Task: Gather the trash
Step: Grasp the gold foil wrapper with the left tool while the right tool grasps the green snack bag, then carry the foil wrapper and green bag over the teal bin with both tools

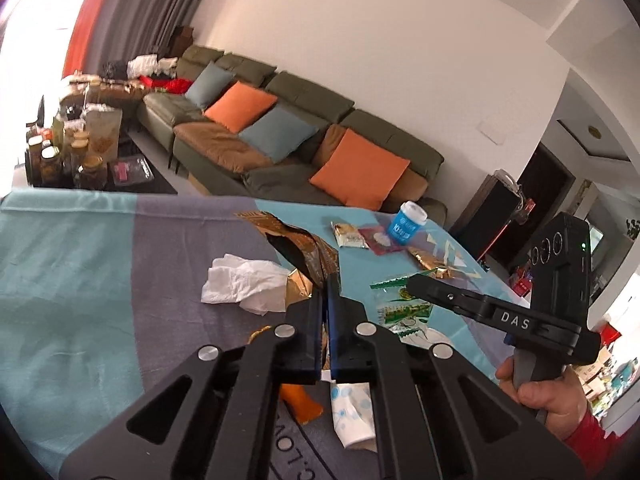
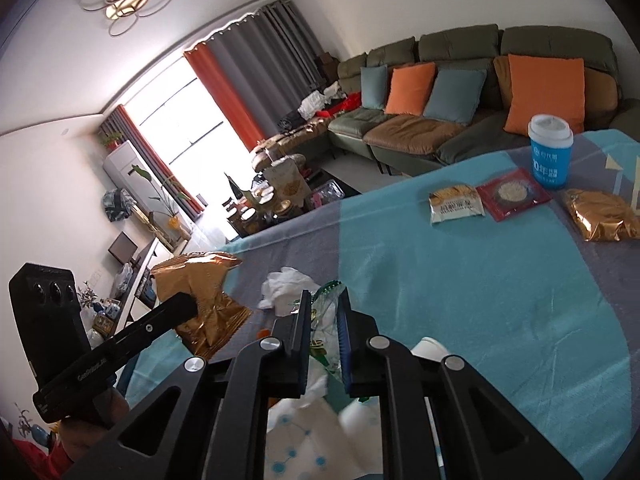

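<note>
Both tongs are loaded, so the coming move turns on where the load has to go, and no bin or bag shows in either view. The left tongs [image 1: 326,286] are closed flat on the near edge of a gold bag [image 1: 316,256]. Its long axis runs away from the tips toward the far left, over the cloth-covered surface [image 1: 80,260]. The right tongs [image 2: 325,292] are nearly closed and pinch a green wrapper [image 2: 322,320], which hangs down between the pads. In the left wrist view these tongs sit just right of the left pair, so the two loads hang close together. I judge both pieces ready to be carried off at once.

Of what is left, the tissue [image 1: 244,284] lies just left of the left tongs, beside the gold bag, so the left hand is the nearer one for it. A paper cup [image 1: 352,412] on its side and an orange scrap [image 1: 300,404] lie at the near edge, under the left tongs. The beige packet [image 1: 350,235], red packet [image 1: 380,242], gold packet [image 1: 430,260] and upright blue cup [image 1: 408,222] sit together at the far right, well apart from both tongs; the right hand is the nearer one for them
</note>
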Motion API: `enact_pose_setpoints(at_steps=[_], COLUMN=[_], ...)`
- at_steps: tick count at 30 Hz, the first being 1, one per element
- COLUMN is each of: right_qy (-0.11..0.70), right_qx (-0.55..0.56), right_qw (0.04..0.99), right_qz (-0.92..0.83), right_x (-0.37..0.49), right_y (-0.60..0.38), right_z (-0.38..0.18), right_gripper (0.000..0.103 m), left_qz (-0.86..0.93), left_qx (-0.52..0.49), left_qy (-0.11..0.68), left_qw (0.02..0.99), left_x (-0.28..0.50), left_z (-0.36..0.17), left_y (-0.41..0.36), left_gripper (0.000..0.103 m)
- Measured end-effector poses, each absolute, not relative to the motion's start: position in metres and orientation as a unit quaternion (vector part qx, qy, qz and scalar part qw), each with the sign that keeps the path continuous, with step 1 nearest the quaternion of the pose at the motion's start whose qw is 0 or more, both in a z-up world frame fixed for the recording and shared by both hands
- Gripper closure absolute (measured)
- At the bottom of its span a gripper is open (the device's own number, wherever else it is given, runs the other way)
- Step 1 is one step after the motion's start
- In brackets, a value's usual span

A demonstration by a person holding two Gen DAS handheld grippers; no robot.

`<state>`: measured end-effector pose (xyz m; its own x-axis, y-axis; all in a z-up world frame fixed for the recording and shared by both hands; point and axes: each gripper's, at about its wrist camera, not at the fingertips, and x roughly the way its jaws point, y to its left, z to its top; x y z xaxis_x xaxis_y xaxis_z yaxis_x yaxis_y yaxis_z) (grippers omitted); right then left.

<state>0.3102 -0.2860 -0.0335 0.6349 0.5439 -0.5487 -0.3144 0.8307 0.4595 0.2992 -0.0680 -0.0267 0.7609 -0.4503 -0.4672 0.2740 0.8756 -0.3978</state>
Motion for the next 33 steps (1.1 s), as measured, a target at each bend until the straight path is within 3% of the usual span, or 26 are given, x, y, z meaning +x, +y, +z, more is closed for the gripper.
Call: enact_pose_setpoints(at_steps=[15, 33], right_qy=[0.316, 0.317], right_qx=[0.148, 0.097], right_qw=[0.881, 0.832], right_qz=[0.318, 0.445], right_x=[0.265, 0.230], right_y=[-0.237, -0.105], right_z=[0.001, 0.009], right_gripper=[0.092, 0.092], left_qz=[-0.122, 0.030], left_qx=[-0.125, -0.144], left_qy=[0.223, 0.179], left_qw=[0.959, 0.973], left_x=[0.197, 0.065], left_z=[0.021, 0.037], left_y=[-0.016, 0.089], left_gripper=[0.101, 0.101])
